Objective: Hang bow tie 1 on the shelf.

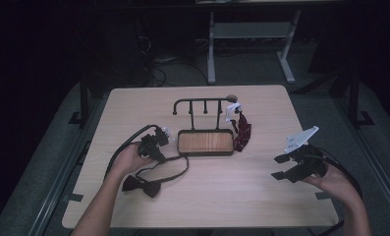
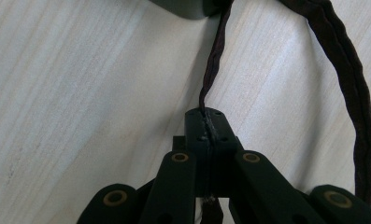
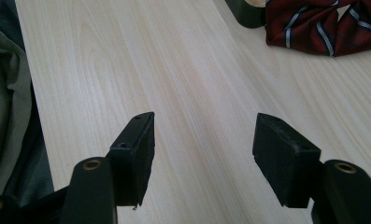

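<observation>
Your left hand-held gripper (image 1: 158, 142) sits left of center in the high view, just left of the wooden tray (image 1: 205, 142). Your left forearm comes up from the bottom edge at a slant toward the upper right, hand (image 1: 128, 161) wrapped around the gripper body. In the left gripper view the jaws are closed together with the thin dark strap (image 2: 214, 60) pinched between them; the strap runs up the frame toward the tray's dark corner (image 2: 183, 7) at the top, and a thicker part of it loops down the right side. In the high view that strap curves from the gripper down to a dark bow tie (image 1: 142, 186) lying flat on the table (image 1: 202, 201), lower left of center, just beside your left wrist.

Your right hand-held gripper (image 1: 280, 166) is at the right of the high view, near the table's right edge, well apart from the tray. Your right hand (image 1: 336, 179) comes in from the lower right corner, palm under the gripper, jaws pointing left. Jaws spread wide, nothing between them; the right gripper view shows bare wood in the gap.

The tray has a black rack (image 1: 202, 104) with hooks standing behind it, center of the frame. A red striped tie (image 1: 242, 132) hangs off the rack's right end and bunches on the table against the tray's right side; it is at the upper right of the right gripper view (image 3: 323, 25).
</observation>
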Available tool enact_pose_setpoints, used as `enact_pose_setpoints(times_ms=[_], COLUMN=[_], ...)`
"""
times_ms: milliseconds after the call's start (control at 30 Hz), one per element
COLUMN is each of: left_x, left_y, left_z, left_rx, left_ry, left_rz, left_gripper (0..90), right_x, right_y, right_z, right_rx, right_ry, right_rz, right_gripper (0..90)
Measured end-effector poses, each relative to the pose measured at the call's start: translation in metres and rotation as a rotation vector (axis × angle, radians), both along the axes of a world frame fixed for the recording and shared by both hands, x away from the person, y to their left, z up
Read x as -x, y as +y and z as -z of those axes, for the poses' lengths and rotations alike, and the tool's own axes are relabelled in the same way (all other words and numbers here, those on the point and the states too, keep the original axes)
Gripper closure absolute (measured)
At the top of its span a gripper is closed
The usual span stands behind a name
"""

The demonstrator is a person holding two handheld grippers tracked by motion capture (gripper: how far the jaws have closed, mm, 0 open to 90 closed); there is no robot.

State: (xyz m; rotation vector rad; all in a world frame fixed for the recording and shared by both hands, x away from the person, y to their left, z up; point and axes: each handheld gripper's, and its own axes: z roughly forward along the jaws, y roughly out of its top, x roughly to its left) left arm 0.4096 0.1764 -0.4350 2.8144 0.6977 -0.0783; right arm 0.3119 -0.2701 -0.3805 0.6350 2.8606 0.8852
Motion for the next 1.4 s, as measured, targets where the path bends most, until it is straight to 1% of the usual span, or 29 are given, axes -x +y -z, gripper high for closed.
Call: enact_pose_setpoints(times_ms=[100, 133, 167, 267, 367, 500, 533, 567, 667, 767, 833, 867, 900, 967, 1033, 1067, 1100, 1167, 1233, 1267, 1333, 1400], left_x=[0.001, 0.000, 0.000, 0.001, 0.003, 0.008, 0.009, 0.009, 0.011, 0.015, 0.017, 0.017, 0.019, 0.020, 0.022, 0.022, 0.023, 0.026, 0.027, 0.027, 0.028, 0.029], left_y=[0.001, 0.003, 0.003, 0.005, 0.007, 0.011, 0.013, 0.014, 0.018, 0.019, 0.020, 0.021, 0.023, 0.023, 0.025, 0.025, 0.026, 0.026, 0.026, 0.027, 0.027, 0.028], left_z=[-0.002, -0.004, -0.004, -0.010, -0.015, -0.020, -0.021, -0.023, -0.027, -0.032, -0.037, -0.039, -0.044, -0.046, -0.051, -0.053, -0.055, -0.062, -0.063, -0.067, -0.069, -0.072], left_rx=[0.000, -0.008, -0.008, -0.002, 0.023, 0.022, 0.028, 0.027, 0.043, 0.031, 0.024, 0.024, 0.031, 0.036, 0.052, 0.047, 0.047, 0.041, 0.044, 0.042, 0.043, 0.036], left_ry=[0.003, 0.000, 0.000, -0.004, -0.009, -0.004, -0.001, -0.001, -0.003, -0.006, -0.012, -0.016, -0.013, -0.016, -0.012, -0.014, -0.016, -0.016, -0.016, -0.021, -0.022, -0.026], left_rz=[0.000, 0.011, 0.011, 0.013, 0.009, 0.006, 0.000, 0.005, -0.002, 0.005, 0.016, 0.021, 0.025, 0.025, 0.027, 0.034, 0.031, 0.047, 0.046, 0.052, 0.049, 0.053], left_gripper=[89.1, 89.1, 89.1, 89.1, 89.1, 89.0, 89.1, 89.1, 89.1, 89.1, 89.1, 89.1, 89.1, 89.1, 89.1, 89.1, 89.1, 89.1, 89.1, 89.1, 89.1, 89.1], right_x=[0.000, 0.000, 0.000, 0.000, 0.000, 0.000, 0.000, 0.001, 0.000, 0.000, 0.000, 0.000, 0.000, 0.000, 0.000, 0.000, 0.000, 0.000, 0.000, 0.000, 0.000, 0.000], right_y=[0.000, 0.000, 0.000, 0.000, 0.000, -0.001, -0.001, -0.001, 0.000, 0.001, 0.001, 0.002, 0.002, 0.002, 0.002, 0.002, 0.002, 0.003, 0.003, 0.003, 0.003, 0.003], right_z=[0.000, 0.000, 0.000, 0.000, 0.000, -0.001, -0.001, -0.001, -0.001, 0.000, 0.000, 0.000, 0.000, 0.000, 0.000, 0.000, 0.000, 0.000, 0.000, 0.000, 0.000, 0.000], right_rx=[-0.001, -0.002, -0.003, -0.003, -0.003, -0.008, -0.008, -0.008, -0.004, 0.000, -0.003, -0.003, -0.002, -0.002, -0.002, -0.001, 0.000, 0.000, 0.000, 0.000, 0.000, -0.001], right_ry=[-0.002, -0.002, -0.001, -0.001, -0.002, -0.005, -0.005, -0.006, -0.004, -0.007, 0.000, -0.001, 0.000, 0.001, 0.000, -0.001, -0.003, -0.002, -0.002, -0.002, -0.001, 0.000], right_rz=[0.001, 0.000, 0.001, 0.001, 0.002, 0.001, 0.001, 0.001, 0.000, -0.005, -0.002, -0.002, -0.003, -0.003, -0.003, -0.004, -0.006, -0.005, -0.006, -0.006, -0.005, -0.006], right_gripper=[38.5, 38.4, 38.4, 38.3, 38.2, 38.2, 38.2, 38.2, 38.2, 38.3, 38.3, 38.4, 38.5, 38.5, 38.6, 38.6, 38.6, 38.6, 38.6, 38.5, 38.6, 38.6])
